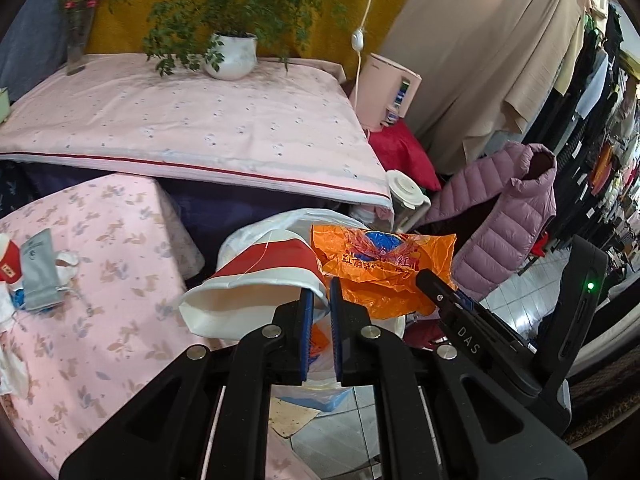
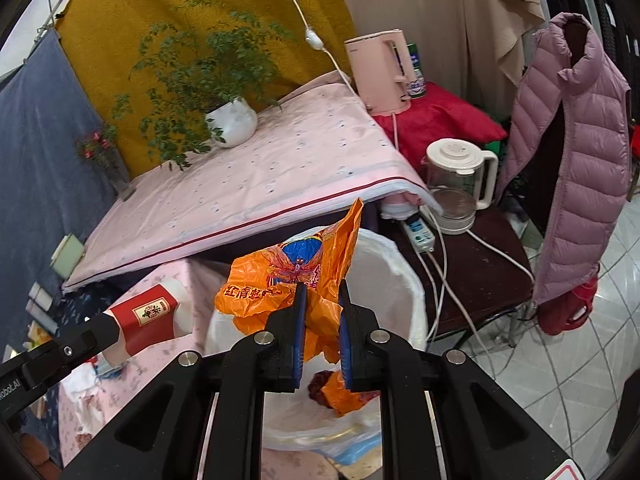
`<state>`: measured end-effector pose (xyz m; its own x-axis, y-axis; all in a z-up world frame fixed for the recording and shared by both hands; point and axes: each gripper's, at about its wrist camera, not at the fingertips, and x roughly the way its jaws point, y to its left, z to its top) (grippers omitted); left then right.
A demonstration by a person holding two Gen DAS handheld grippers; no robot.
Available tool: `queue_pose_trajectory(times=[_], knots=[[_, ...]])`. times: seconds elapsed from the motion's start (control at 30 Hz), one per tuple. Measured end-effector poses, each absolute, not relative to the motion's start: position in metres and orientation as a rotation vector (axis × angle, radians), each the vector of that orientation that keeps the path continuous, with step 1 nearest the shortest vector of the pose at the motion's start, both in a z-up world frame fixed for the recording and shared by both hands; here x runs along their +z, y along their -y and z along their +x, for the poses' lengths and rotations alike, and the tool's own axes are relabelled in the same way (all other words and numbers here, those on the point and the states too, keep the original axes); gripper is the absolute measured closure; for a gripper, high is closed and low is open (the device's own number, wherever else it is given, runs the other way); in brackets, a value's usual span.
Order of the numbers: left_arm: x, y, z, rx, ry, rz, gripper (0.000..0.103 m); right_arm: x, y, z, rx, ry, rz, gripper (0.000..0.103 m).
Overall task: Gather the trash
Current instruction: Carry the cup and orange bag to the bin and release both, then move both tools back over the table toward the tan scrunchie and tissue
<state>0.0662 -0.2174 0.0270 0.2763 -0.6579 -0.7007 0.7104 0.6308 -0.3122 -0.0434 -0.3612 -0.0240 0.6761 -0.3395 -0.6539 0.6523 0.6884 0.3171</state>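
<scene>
My left gripper [image 1: 319, 286] is shut on the rim of a red and white paper cup [image 1: 260, 280], held on its side over the bin. The cup also shows in the right wrist view [image 2: 146, 318]. My right gripper [image 2: 323, 292] is shut on a crumpled orange plastic bag [image 2: 296, 276], held above the white-lined trash bin [image 2: 404, 280]. The bag shows in the left wrist view [image 1: 380, 268], right of the cup. More orange trash [image 2: 340, 394] lies inside the bin.
A low table with a pink floral cloth [image 1: 100, 300] stands left, with a second red cup [image 1: 8, 260] and a grey pouch [image 1: 38, 272]. A higher pink table [image 1: 192, 120] holds a potted plant [image 1: 234, 54]. Kettles [image 2: 456, 184] and a purple vest [image 2: 576, 152] are right.
</scene>
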Motion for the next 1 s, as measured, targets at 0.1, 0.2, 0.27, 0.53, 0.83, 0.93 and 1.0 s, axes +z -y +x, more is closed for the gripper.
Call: queue_pose_trajectory(times=[0.1, 0.2, 0.27, 0.53, 0.83, 0.93, 1.0], knots=[[0.021, 0.228, 0.067, -0.917, -0.907, 0.081, 0.084, -0.029, 0.366, -0.044, -0.595, -0.604, 0.580, 0.089], [0.016, 0.230, 0.069, -0.885, -0.909, 0.079, 0.046, -0.032, 0.367, -0.041, -0.596, -0.617, 0.577, 0.089], [0.017, 0.227, 0.070, -0.866, -0.895, 0.075, 0.041, -0.033, 0.365, -0.041, -0.590, -0.621, 0.580, 0.088], [0.014, 0.210, 0.078, -0.797, -0.895, 0.070, 0.035, -0.035, 0.360, -0.031, -0.567, -0.625, 0.578, 0.086], [0.011, 0.179, 0.085, -0.716, -0.888, 0.036, 0.035, -0.029, 0.343, -0.019, -0.530, -0.632, 0.556, 0.076], [0.010, 0.164, 0.088, -0.678, -0.885, 0.016, 0.032, -0.026, 0.335, -0.014, -0.515, -0.637, 0.542, 0.071], [0.009, 0.153, 0.092, -0.656, -0.888, -0.002, 0.031, -0.025, 0.328, -0.010, -0.500, -0.643, 0.533, 0.071]])
